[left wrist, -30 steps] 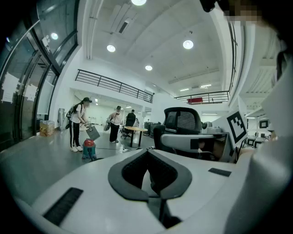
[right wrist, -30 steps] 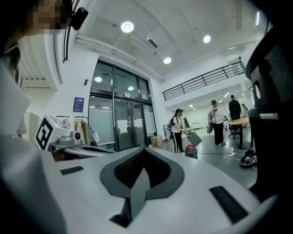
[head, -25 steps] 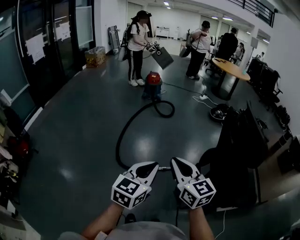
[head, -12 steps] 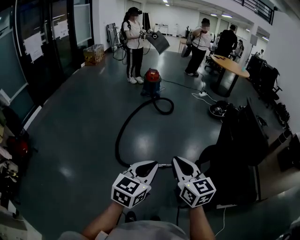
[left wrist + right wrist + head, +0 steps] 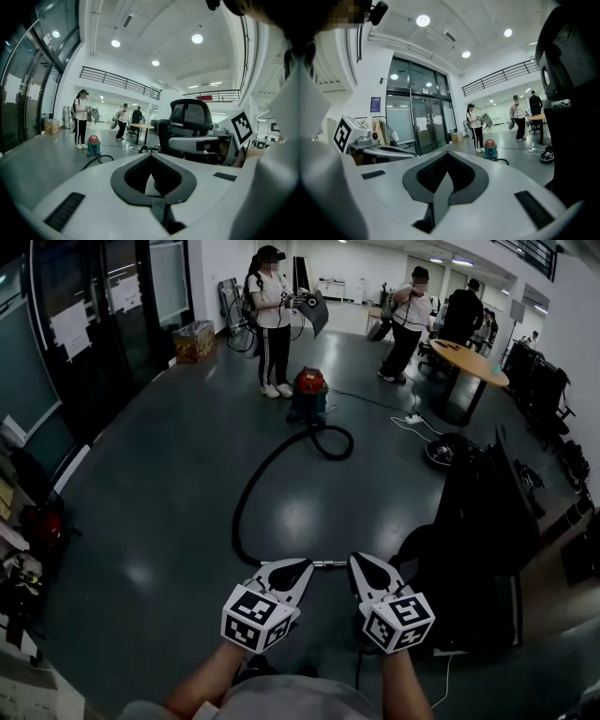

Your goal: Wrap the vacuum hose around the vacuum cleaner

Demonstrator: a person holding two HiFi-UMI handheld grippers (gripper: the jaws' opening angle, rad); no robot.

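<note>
Gripping nothing with left gripper [image 5: 305, 566] or right gripper [image 5: 357, 560] — jaws pressed together, side by side at 6 o'clock. Facing red vacuum cleaner [image 5: 308, 395] at 12 o'clock, black hose [image 5: 246, 493] looping over floor [image 5: 159, 502] toward the grippers.

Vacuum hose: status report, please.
Left gripper and right gripper shut, empty. Hose unwrapped, trailing across floor from vacuum cleaner toward grippers. Person standing just beyond vacuum cleaner; chair close on right.
</note>
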